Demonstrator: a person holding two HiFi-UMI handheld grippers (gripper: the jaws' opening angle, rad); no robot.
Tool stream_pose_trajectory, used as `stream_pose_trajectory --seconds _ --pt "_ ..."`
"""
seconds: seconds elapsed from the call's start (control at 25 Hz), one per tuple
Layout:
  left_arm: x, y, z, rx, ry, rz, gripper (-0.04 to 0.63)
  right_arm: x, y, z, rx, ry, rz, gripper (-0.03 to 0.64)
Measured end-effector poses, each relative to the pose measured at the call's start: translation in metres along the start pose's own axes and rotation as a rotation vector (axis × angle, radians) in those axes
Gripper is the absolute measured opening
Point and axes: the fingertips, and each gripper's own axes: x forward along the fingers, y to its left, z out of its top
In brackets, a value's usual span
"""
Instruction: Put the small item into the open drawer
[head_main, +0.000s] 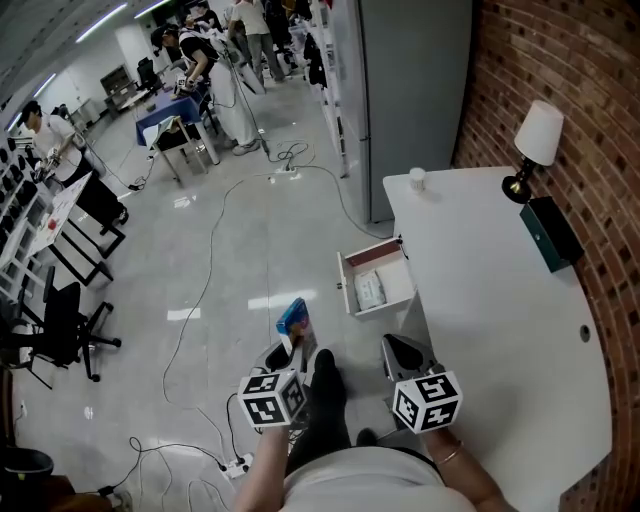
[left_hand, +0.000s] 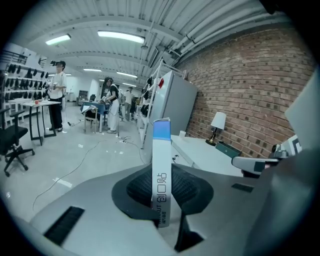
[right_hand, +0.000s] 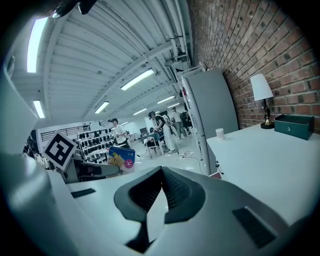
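Pinched upright in the left claw (left_hand: 163, 194): a slim blue-topped carton (left_hand: 161, 150), long axis standing along the jaws. Right claw (right_hand: 159, 187) pressed together, nothing between. Ahead and to the right of the carton, at the counter's (head_main: 500, 300) left edge: the open drawer (head_main: 399, 284), white packet (head_main: 369, 290) inside. Drawer probably nearer the right claw, but load on the left, so likely a forward-rightward reach.

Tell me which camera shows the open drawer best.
The head view: it looks down into the drawer, pulled out from the white table, with a pale packet inside. The right gripper view catches only a reddish corner of it; in the left gripper view I cannot make it out.
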Motion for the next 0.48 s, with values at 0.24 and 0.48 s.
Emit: stream_pose_trajectory --seconds 0.24,0.48 --pt "0.078 0.037 0.033 0.009 0.035 -0.063 0.083 0.075 -0.018 0.021 0.017 0.005 -0.051 0.008" --pt "0.167 0.098 0.085 0.016 0.089 -0.118 0.083 0.179 -0.024 0.053 0.046 0.03 -0.112 0.008"
